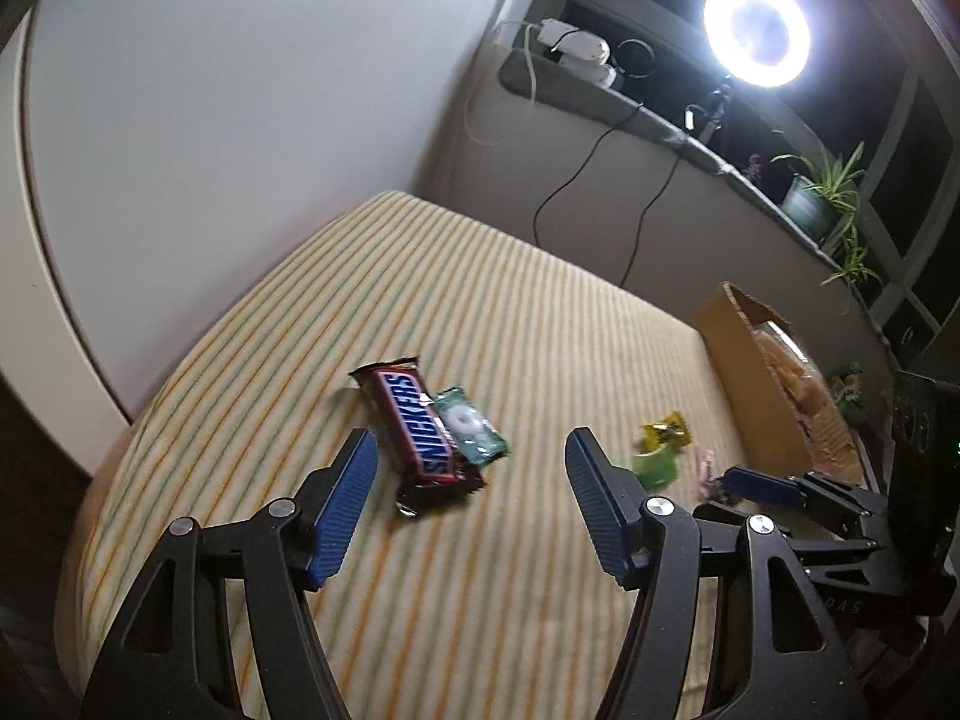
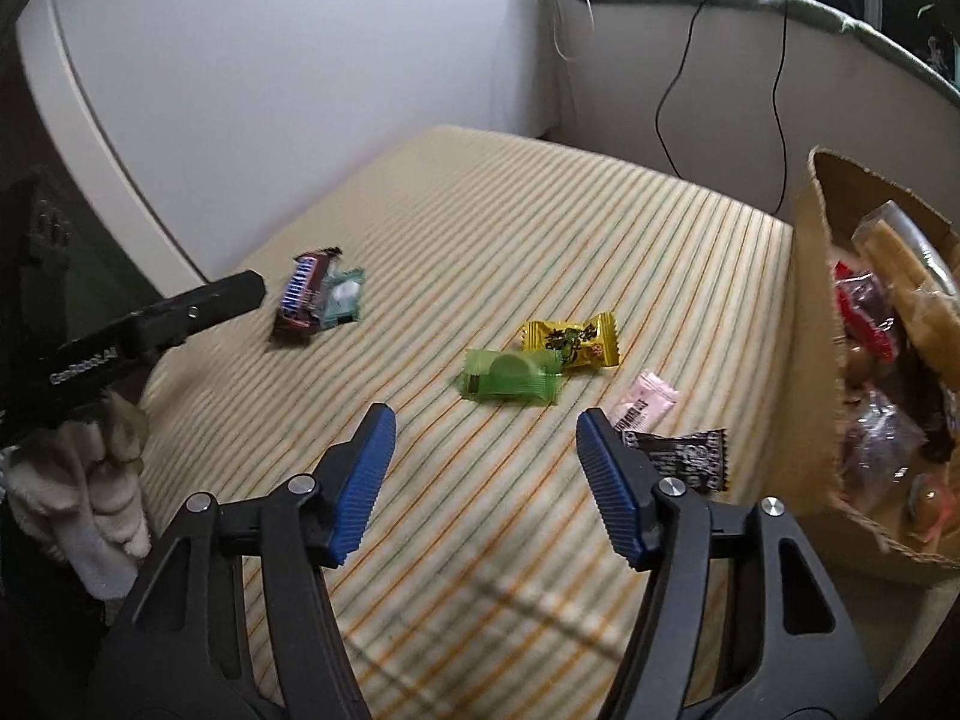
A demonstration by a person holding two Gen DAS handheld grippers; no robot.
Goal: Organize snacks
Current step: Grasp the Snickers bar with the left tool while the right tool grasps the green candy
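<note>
A Snickers bar [image 1: 418, 427] lies on the striped bed [image 1: 480, 312] with a teal mint packet [image 1: 470, 427] touching its right side. My left gripper [image 1: 471, 459] is open and empty, just in front of the two. In the right wrist view a green candy [image 2: 511, 376], a yellow candy [image 2: 570, 341], a pink packet [image 2: 645, 405] and a black packet [image 2: 684, 456] lie on the bed [image 2: 540, 228]. My right gripper [image 2: 485, 444] is open and empty, just short of the green candy. The Snickers bar [image 2: 302, 295] and mint packet [image 2: 343, 297] show far left.
A cardboard box [image 2: 813, 330] holding several wrapped snacks stands at the bed's right edge; it also shows in the left wrist view [image 1: 738, 372]. A windowsill with a ring light [image 1: 756, 30], cables and potted plants [image 1: 822, 192] runs behind. A white wall borders the left.
</note>
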